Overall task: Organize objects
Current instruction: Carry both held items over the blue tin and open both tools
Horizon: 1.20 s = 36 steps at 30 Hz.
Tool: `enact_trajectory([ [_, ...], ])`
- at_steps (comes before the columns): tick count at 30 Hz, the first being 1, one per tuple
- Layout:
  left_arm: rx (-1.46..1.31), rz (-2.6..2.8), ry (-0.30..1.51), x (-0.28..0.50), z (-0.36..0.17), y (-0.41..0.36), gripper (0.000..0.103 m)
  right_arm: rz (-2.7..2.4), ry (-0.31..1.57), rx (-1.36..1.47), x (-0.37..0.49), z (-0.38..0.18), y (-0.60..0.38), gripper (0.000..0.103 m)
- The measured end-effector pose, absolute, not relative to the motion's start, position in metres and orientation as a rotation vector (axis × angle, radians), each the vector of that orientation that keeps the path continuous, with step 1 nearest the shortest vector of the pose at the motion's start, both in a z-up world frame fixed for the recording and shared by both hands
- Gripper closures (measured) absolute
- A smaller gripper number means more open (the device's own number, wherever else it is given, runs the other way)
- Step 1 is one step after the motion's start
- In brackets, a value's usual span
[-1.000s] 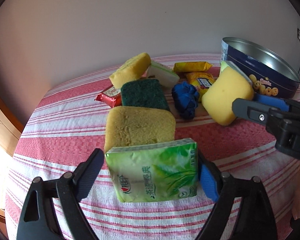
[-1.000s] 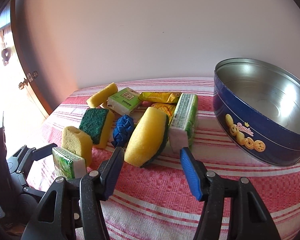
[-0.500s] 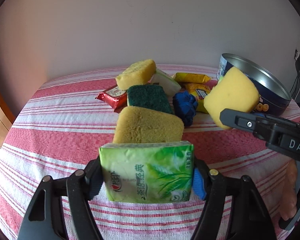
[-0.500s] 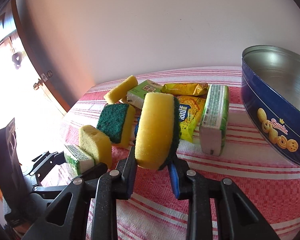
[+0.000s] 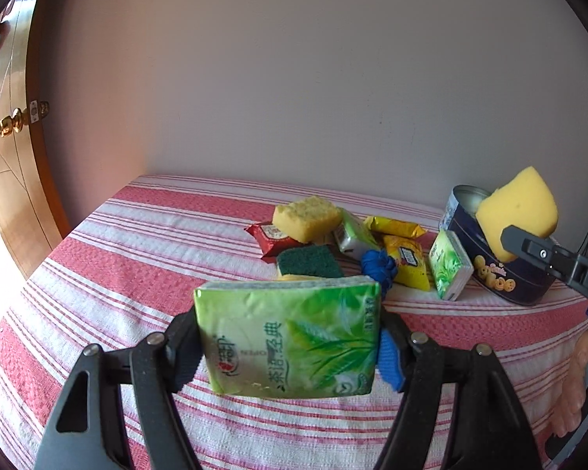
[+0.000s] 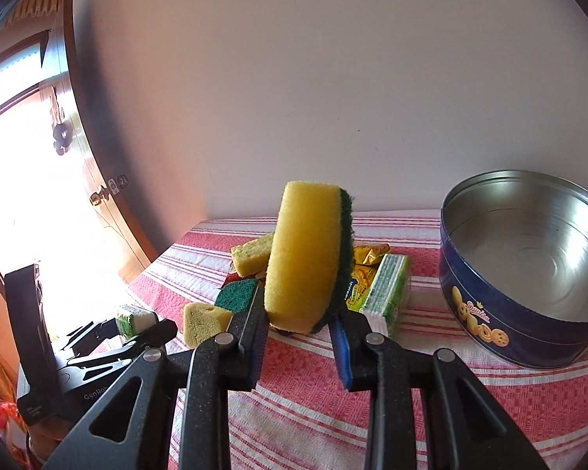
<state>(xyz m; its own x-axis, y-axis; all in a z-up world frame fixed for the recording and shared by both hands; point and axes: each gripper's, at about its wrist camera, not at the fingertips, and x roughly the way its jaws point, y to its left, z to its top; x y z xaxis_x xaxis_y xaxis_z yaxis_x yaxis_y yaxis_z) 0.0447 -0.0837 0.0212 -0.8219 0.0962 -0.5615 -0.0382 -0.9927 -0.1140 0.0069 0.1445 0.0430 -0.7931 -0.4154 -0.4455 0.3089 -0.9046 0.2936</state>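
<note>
In the left wrist view, the left tool (image 5: 290, 346) fills the lower middle of the frame, its black fingers with blue pads pinching a green plastic pack of tissues printed with tea leaves (image 5: 290, 337) by its two short sides, lifted clear of the bench (image 5: 117, 258), which wears a red and white striped cloth. Behind the pack, in the centre of the frame, lies a loose cluster: a pale yellow sponge block (image 5: 307, 217) resting on a red snack wrapper (image 5: 272, 237), a dark green scouring pad (image 5: 309, 262), a blue knotted rope ball (image 5: 378, 268), two yellow snack packets (image 5: 405, 260) and a second green tissue pack standing on edge (image 5: 449, 264). At the right edge sits a round blue biscuit tin with a bare metal inside (image 5: 501, 278). In the right wrist view, the right tool (image 6: 298, 321) rises from the bottom centre, pressed together on the lower end of a yellow sponge with a green scouring face (image 6: 307, 258), held upright above the cloth, left of the tin (image 6: 521, 313). That sponge also shows at the upper right of the left view, in front of the tin. A plain pale wall stands behind the bench, and a wooden door with a brass knob (image 5: 11, 125) shows at the left edge.
</note>
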Motion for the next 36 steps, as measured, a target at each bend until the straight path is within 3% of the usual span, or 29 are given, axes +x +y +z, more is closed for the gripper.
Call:
enact_trajectory([
  [14, -0.729, 2.827, -0.121, 0.021, 0.069, 0.002, 0.031, -2.923, -0.258, 0.677, 0.001, 0.053, 0.256, 0.072],
  [25, -0.747, 2.666, -0.09, -0.029, 0.058, 0.123, 0.031, -3.148, -0.115, 0.815, -0.025, 0.039, 0.328, 0.072],
  [36, -0.84, 2.668, -0.034, -0.065, 0.034, 0.183, 0.031, -3.182, 0.058, 0.941, -0.041, 0.02, 0.336, 0.072],
])
